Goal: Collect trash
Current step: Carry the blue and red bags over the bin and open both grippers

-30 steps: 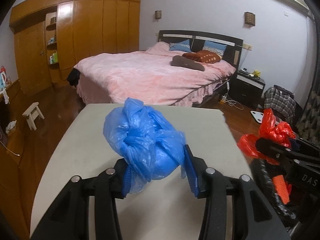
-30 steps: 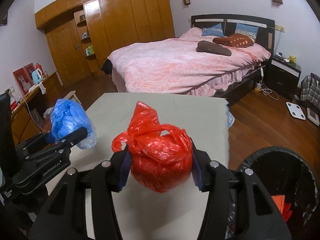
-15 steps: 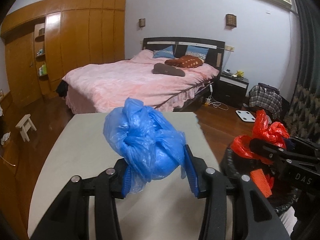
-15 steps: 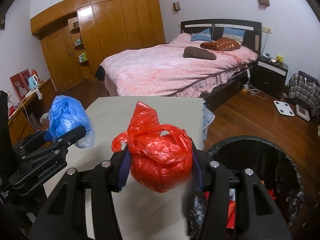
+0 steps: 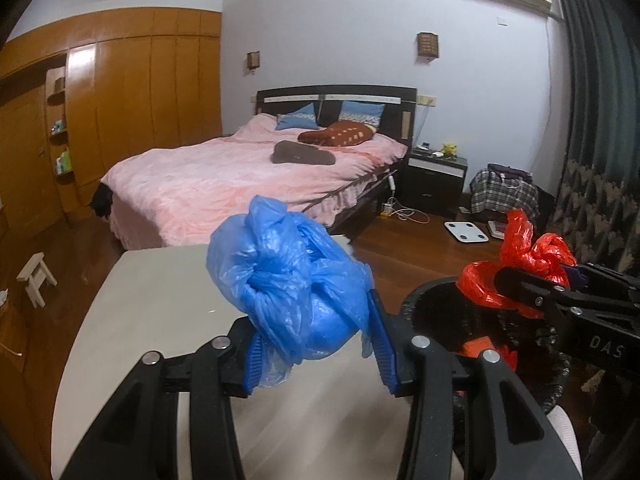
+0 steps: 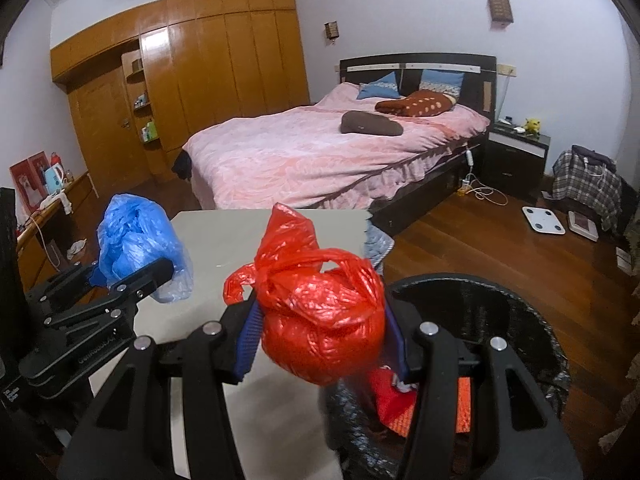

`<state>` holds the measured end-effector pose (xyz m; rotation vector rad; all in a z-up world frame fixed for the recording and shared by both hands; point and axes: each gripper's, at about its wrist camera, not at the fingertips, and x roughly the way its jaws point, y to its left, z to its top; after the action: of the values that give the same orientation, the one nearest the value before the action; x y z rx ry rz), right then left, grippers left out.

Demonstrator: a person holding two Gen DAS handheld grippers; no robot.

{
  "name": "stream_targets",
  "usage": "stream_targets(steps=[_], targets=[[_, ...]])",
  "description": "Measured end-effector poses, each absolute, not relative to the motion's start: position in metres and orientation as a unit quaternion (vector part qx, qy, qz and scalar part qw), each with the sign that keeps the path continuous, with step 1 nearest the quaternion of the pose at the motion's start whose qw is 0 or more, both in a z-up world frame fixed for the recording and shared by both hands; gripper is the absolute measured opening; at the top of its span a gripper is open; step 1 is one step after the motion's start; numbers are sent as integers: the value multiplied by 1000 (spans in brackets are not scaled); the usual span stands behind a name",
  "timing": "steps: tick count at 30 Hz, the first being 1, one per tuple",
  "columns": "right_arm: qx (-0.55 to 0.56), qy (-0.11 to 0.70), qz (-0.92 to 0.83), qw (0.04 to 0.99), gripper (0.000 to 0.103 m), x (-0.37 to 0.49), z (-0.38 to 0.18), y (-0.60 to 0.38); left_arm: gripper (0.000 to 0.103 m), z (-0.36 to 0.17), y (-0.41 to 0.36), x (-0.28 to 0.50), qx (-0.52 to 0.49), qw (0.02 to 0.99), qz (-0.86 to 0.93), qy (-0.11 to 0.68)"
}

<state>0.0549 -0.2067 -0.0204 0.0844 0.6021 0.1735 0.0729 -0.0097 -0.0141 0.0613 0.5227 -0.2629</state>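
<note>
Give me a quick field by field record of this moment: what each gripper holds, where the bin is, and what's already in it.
left gripper: shut on blue bag, above the table
right gripper: shut on red bag, at the bin's near rim
bin: black, on the floor right of the table
bin contents: red and orange scraps
bags: both knotted

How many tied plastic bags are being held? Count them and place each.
2. The blue bag is clamped in the left gripper above the table. The red bag is clamped in the right gripper at the black bin rim. The bin's contents are partly hidden.
</note>
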Motion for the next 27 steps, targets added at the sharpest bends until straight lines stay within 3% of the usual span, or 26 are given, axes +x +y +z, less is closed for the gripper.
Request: stream_targets(steps=[27], targets=[[73, 320, -62, 943, 50, 30, -63, -344, 45, -46, -145, 96, 64, 923, -268, 268]])
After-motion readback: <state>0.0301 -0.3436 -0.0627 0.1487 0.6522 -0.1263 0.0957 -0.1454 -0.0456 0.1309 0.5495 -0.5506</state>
